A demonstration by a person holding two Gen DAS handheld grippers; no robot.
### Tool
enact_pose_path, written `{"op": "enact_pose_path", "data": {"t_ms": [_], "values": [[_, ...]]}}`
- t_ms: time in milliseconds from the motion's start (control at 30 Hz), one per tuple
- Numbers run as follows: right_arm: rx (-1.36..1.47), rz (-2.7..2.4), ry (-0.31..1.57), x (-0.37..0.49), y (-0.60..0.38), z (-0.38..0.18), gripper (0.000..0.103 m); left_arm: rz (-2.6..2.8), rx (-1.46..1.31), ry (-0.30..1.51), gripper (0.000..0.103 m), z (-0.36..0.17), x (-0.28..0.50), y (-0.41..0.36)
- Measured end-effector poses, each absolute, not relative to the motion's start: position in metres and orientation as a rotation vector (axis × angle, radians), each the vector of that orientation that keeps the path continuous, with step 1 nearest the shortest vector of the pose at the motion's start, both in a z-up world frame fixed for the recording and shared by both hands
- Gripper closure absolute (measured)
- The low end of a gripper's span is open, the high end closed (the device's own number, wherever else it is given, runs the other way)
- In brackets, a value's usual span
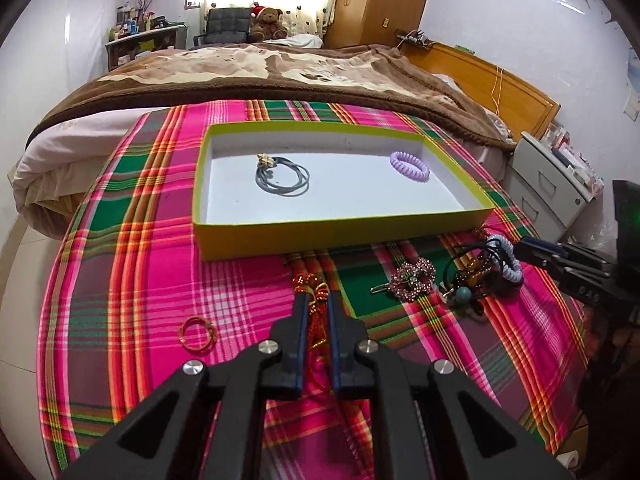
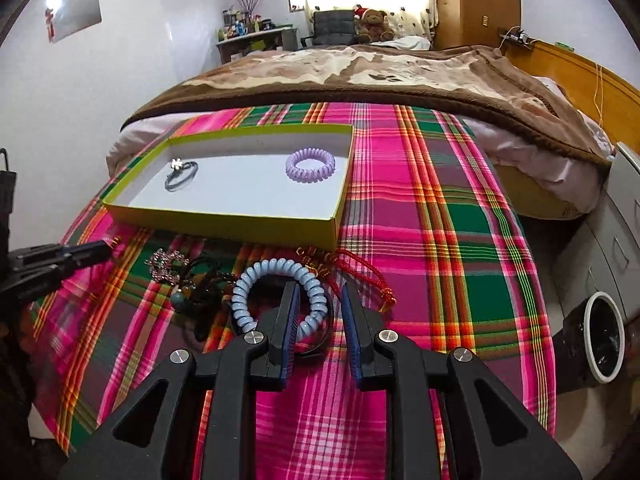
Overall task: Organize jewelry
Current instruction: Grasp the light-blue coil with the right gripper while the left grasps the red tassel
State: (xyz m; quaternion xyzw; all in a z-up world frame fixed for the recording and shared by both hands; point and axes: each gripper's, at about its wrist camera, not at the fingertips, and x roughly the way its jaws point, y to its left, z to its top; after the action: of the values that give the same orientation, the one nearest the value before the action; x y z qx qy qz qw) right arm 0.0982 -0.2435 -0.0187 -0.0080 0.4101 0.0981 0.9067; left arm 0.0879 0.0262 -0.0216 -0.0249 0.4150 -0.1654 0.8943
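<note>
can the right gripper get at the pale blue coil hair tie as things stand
Probably yes. The right gripper hangs right over the pale blue coil hair tie, fingers apart and nothing between them. A black cord and the beaded pile touch the tie and may drag along.

My plaid cloth [image 1: 132, 240] of pink, green and red covers the table in front of me. A shallow yellow-green box [image 1: 340, 234] sits at its twelve o'clock. A small orange ring [image 1: 197, 330] lies at nine o'clock. A red beaded cord [image 1: 310, 284] lies at the centre. At three o'clock lie a pink rhinestone clip [image 1: 414, 280], a tangle of dark cords and beads [image 1: 470, 280] and a pale blue coil band [image 2: 276, 292], crowded together. Behind the table, a bed [image 1: 248, 68] under a brown blanket.
</note>
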Motion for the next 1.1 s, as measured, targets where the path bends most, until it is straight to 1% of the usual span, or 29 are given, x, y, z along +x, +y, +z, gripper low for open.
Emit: {"op": "enact_pose_path", "data": {"t_ms": [200, 533, 600, 633, 667, 1100], "values": [[-0.031, 0.229, 0.888, 0.104, -0.239, -0.026, 0.081, -0.341, -0.056, 0.868, 0.094, -0.023, 0.086, 0.030], [-0.051, 0.214, 0.887, 0.105, -0.237, -0.027, 0.081, -0.359, -0.056, 0.866, 0.094, -0.021, 0.087, 0.024], [-0.058, 0.208, 0.880, 0.105, -0.236, -0.026, 0.083, -0.359, -0.056, 0.866, 0.093, -0.021, 0.087, 0.023], [-0.063, 0.201, 0.878, 0.104, -0.235, -0.026, 0.089, -0.359, -0.057, 0.866, 0.093, -0.021, 0.087, 0.023], [-0.072, 0.191, 0.875, 0.104, -0.235, -0.026, 0.092, -0.360, -0.057, 0.865, 0.093, -0.021, 0.087, 0.023], [0.019, 0.199, 0.813, 0.097, -0.243, -0.009, 0.093, -0.366, -0.059, 0.838, 0.093, -0.011, 0.087, 0.022]]}}
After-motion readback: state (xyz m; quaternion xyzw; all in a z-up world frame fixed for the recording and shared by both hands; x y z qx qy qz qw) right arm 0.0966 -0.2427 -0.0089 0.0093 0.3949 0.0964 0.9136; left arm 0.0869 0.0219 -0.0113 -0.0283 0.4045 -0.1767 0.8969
